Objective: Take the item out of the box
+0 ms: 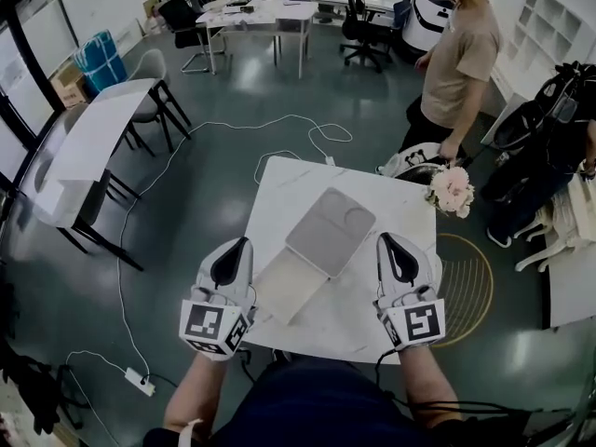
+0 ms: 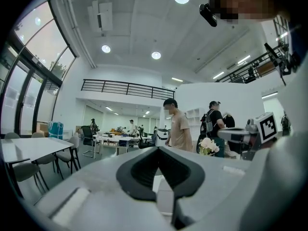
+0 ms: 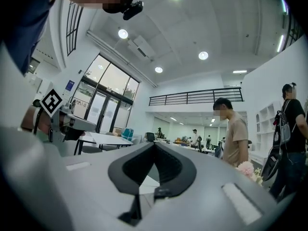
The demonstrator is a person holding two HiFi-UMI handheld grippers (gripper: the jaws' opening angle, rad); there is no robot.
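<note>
My left tool (image 1: 242,243) and right tool (image 1: 385,240) are both closed and empty over the near half of the worktop (image 1: 307,180), with the flat box (image 1: 328,233) lying between them.

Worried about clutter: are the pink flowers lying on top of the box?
No, the pink flowers sit at the table's far right corner, well apart from the box.

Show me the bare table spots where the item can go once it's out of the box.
Bare: the table at its far-left corner beyond the box; the strip between box and right edge, short of the flowers; the near edge between left tool and right tool. Crowded: the flower corner and centre.
</note>
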